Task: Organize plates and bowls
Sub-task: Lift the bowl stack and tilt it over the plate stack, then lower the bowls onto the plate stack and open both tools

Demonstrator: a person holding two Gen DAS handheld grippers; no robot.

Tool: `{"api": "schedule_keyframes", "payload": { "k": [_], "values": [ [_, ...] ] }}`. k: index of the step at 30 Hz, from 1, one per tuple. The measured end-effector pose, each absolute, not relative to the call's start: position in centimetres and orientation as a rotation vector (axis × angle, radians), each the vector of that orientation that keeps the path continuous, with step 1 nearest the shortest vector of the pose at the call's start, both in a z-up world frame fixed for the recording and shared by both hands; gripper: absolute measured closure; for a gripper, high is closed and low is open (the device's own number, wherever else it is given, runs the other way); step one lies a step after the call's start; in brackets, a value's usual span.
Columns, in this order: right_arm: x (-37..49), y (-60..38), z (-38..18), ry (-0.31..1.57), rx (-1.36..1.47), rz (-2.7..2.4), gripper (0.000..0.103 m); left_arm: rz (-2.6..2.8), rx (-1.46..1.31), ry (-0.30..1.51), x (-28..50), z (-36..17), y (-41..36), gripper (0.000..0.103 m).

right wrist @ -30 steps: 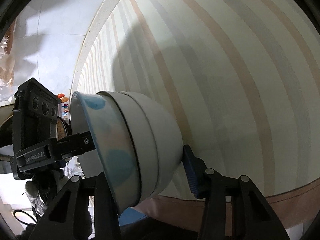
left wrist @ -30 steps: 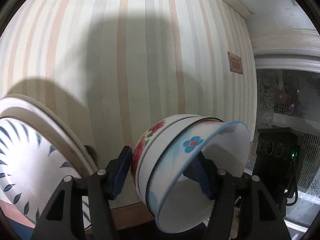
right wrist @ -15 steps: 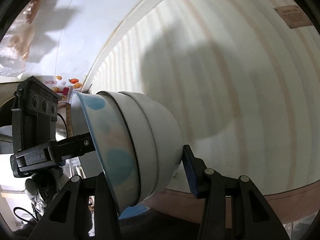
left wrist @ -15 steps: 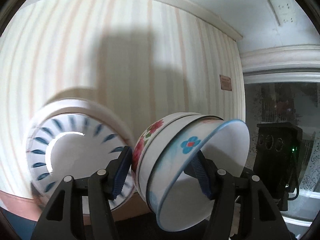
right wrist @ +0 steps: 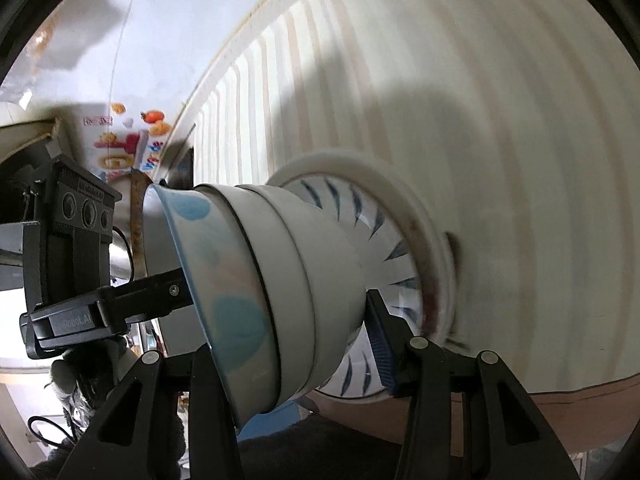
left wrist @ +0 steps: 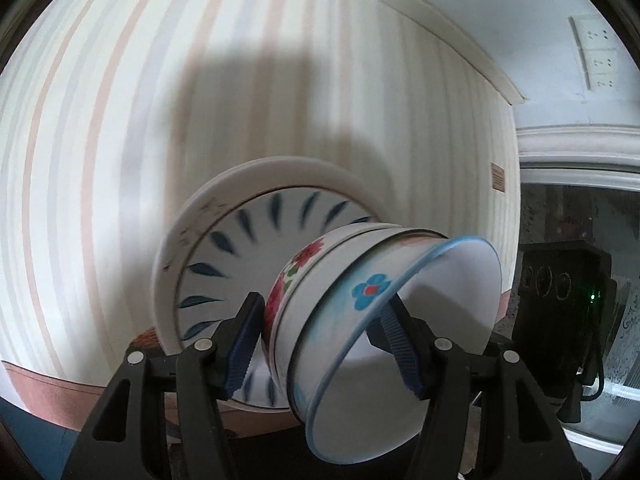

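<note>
We swing across and the plates [left wrist: 208,264] slide from the left to dead ahead behind our bowl stack [left wrist: 372,320] (both grippers' jaws pinching it, left [left wrist: 324,344] and right [right wrist: 280,344]), so setting down looks close.

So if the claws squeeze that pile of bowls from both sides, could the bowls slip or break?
Probably a bit slippery: the bowl stack looks glossy and curved. It is three nested bowls tipped sideways, so one might slide out. They look hard like ceramic, so likely breakable if dropped. The left claw and right claw both pinch it.
</note>
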State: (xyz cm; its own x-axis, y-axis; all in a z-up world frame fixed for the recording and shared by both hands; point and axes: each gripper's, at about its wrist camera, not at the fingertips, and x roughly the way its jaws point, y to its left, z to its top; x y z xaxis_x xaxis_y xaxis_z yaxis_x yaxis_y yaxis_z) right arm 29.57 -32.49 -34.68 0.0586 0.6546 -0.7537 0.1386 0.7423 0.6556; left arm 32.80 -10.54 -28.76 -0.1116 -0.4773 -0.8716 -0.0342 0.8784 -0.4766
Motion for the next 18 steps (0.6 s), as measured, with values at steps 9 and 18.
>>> {"api": "schedule_keyframes", "payload": {
  "k": [9,18],
  "values": [
    [30.8,-29.6,-36.3,1.515,0.628,0.424,0.055,-0.391,-0.398,1.678,32.8,-30.5,-9.1,0.045],
    [31.0,-29.8,-36.4,1.508,0.636,0.413,0.056,-0.399,-0.369,1.667,32.6,-30.2,-8.7,0.045]
  ]
}}
